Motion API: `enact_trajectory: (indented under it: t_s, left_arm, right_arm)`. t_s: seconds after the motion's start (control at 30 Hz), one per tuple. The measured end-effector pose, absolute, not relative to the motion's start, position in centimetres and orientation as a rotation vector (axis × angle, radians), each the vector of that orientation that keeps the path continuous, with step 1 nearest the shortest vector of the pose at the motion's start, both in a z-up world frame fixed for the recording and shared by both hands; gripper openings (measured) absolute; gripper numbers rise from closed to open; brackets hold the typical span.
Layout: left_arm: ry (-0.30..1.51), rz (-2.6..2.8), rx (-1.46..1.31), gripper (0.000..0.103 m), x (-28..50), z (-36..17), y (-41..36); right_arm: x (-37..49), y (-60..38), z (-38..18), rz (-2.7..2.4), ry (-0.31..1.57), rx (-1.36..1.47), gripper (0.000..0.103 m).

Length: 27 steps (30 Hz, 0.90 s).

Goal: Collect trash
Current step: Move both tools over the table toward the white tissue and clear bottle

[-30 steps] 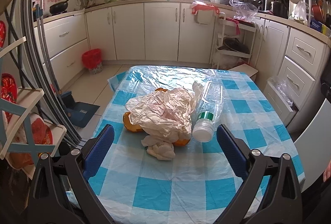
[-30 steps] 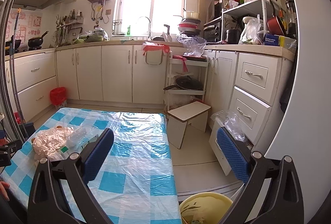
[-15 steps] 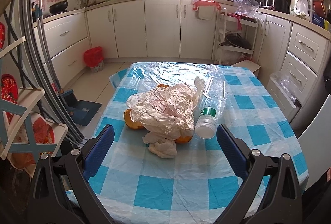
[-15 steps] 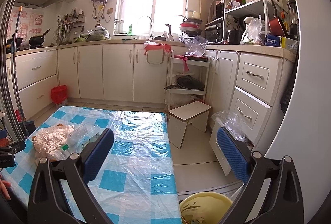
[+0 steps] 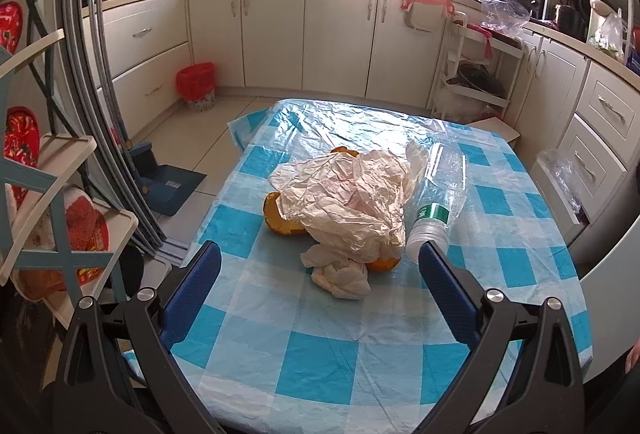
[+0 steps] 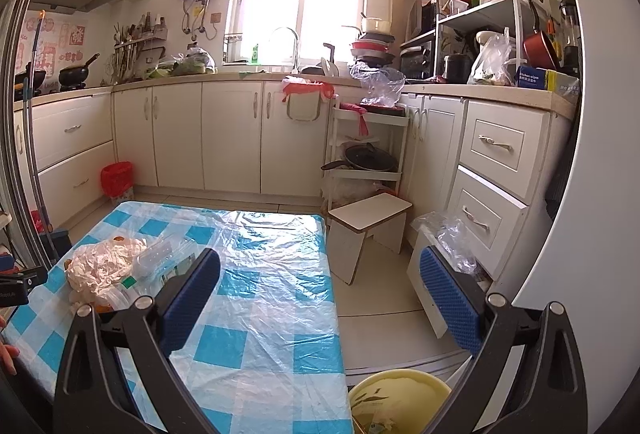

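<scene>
A pile of trash lies mid-table: a crumpled pinkish plastic bag, orange peels under it, a white tissue wad in front, and an empty clear bottle with a green label on its right. My left gripper is open and empty, just short of the tissue. My right gripper is open and empty over the table's right edge. The bag and bottle show at the left in the right wrist view.
The table has a blue-checked cloth. A yellow bin with scraps stands on the floor below the right gripper. A white stool, a red waste basket, a dustpan and a rack surround the table.
The left gripper has tilted down and moved a little nearer the trash pile. The right gripper has barely moved. Both stay open.
</scene>
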<state>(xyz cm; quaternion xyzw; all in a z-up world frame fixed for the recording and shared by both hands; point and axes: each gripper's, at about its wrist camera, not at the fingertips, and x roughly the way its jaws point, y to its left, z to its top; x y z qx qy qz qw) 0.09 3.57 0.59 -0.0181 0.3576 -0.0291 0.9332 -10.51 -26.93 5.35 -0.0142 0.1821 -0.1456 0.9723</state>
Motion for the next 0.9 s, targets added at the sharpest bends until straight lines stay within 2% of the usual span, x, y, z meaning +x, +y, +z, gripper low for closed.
enact_trajectory:
  t_s: [0.33, 0.7, 0.9]
  left_arm:
    - [0.762, -0.042, -0.147, 0.095, 0.7, 0.1, 5.5]
    - [0.758, -0.022, -0.075, 0.095, 0.5, -0.3, 5.7]
    - [0.84, -0.077, -0.067, 0.095, 0.9, -2.1, 5.4]
  right_arm:
    - [-10.2, -26.8, 5.2, -0.282, 0.386, -0.027, 0.096]
    - [-9.8, -26.6, 4.7, -0.26, 0.416, -0.018, 0.096]
    - [-9.1, -26.6, 3.6, -0.246, 0.458, -0.014, 0.096]
